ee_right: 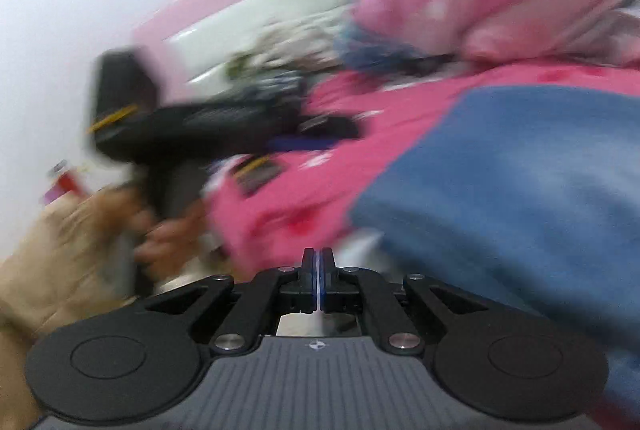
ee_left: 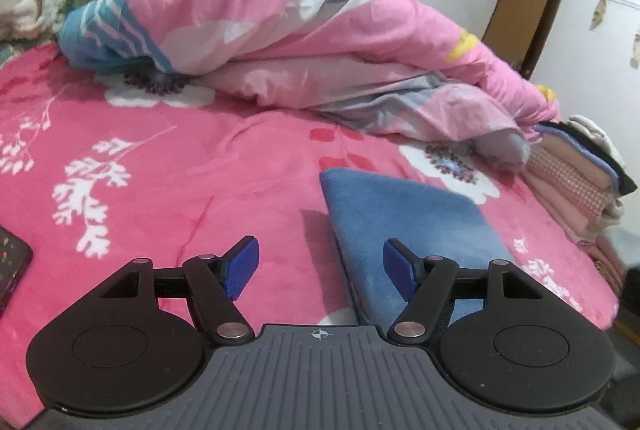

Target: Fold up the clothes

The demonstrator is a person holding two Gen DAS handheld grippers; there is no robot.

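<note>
Blue cloth (ee_left: 404,230) folded flat; left claw (ee_left: 320,270) released, right claw (ee_right: 318,280) clenched empty.

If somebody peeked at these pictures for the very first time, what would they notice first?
Probably the big puffy pink quilt heaped at the back of the bed, above the bright pink flowered blanket. Next, the folded blue cloth lying on that blanket, just ahead of the open left hand-held gripper. In the blurry right view, the right hand-held gripper is shut, with blue cloth beside it.
</note>
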